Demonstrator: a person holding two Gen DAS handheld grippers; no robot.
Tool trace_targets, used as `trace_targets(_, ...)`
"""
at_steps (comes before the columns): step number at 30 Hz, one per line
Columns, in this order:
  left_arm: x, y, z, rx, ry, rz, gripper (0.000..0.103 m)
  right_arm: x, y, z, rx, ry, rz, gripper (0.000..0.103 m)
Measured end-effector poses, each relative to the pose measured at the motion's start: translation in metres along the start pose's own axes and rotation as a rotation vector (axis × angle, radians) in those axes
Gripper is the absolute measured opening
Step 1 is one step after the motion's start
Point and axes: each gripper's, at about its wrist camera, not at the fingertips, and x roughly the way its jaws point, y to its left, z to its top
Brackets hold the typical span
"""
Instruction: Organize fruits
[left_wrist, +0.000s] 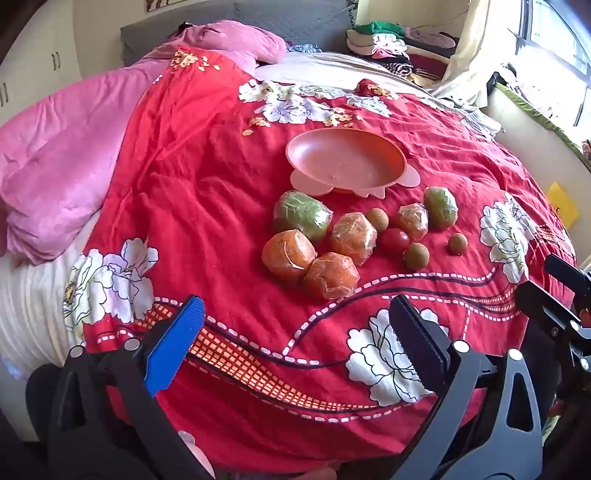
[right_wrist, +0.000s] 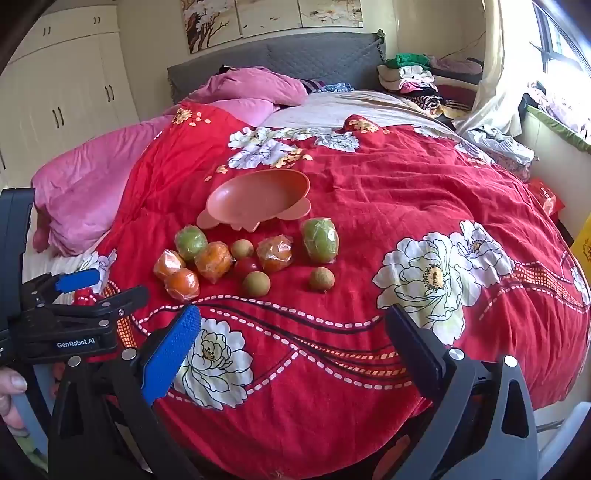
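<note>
On red quilt (left_wrist: 207, 206): pink bowl (left_wrist: 345, 162) empty, fruits (left_wrist: 343, 236) beside; both tools spread wide, holding nthg.

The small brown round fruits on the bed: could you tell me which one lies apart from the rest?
The brown fruit farthest right, alone on the red quilt; the other two sit beside the tomato.

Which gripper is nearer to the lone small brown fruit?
Right, as far as the views show. The right gripper faces the lone brown fruit; the left gripper sits further left.

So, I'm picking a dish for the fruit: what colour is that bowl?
Salmon pink bowl, clearest in the left wrist view.
</note>
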Motion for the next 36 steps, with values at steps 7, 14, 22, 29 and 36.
trace_targets(7, -0.0014, -0.0069, -0.0030, 0.008, 0.000, 0.004, 0.094, -0.0014, 0.0005, 0.0000, -0.006, -0.006, -0.003, 0.099)
trace_targets(14, 0.0010, -0.0015, -0.0022, -0.001, 0.010, -0.020, 0.094, 0.0003, -0.0007, -0.0019, -0.009, -0.005, -0.008, 0.099)
trace_targets(22, 0.0015, 0.0000, -0.0023, 0.000, 0.009, -0.025, 0.094, -0.0041, -0.0020, 0.0012, -0.011, 0.003, -0.010, 0.099)
trace_targets(29, 0.0015, -0.0005, -0.0018, 0.002, 0.010, -0.024, 0.094, -0.0037, -0.0020, 0.0000, -0.013, -0.001, -0.014, 0.099)
trace_targets(36, 0.0015, -0.0003, -0.0017, 0.001, 0.010, -0.025, 0.094, -0.0018, -0.0013, -0.0011, -0.019, -0.001, -0.012, 0.099)
